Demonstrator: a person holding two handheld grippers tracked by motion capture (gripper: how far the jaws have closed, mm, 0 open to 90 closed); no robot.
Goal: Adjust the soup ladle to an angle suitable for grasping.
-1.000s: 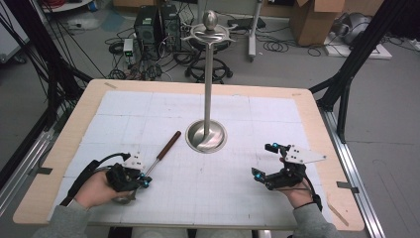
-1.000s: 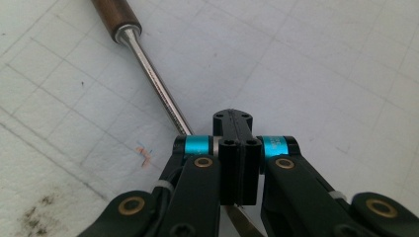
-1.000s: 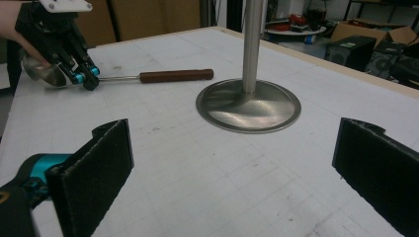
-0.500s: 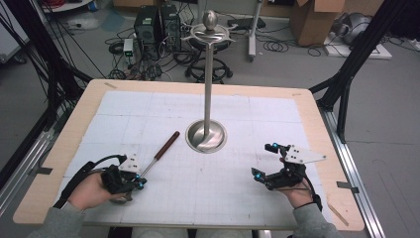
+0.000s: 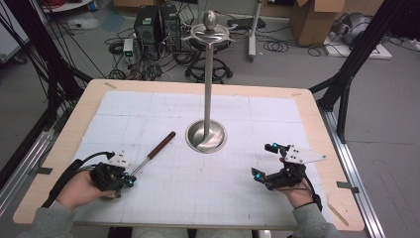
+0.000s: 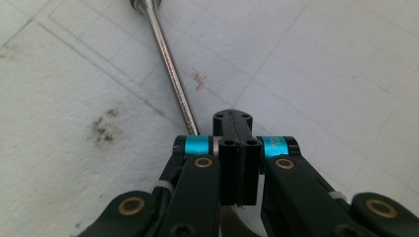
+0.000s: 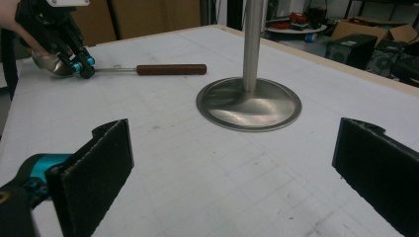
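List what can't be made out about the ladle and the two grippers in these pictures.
- Ladle: in the high view the left gripper covers its bowl; in the left gripper view the top edge cuts its handle off.
- Left gripper: its jaws are shut, but whether they pinch the shaft is hidden behind them.
- Right gripper: jaws open; the bottom and right edges cut them off in its own view.
- Stand: hooks at top too small to count.

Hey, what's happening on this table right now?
A person works with tongs in each hand. The left tongs are shut beside the metal shaft of a wooden-handled ladle lying on the white mat. The right tongs rest open near the mat's right side. A tall steel stand sits mid-table.
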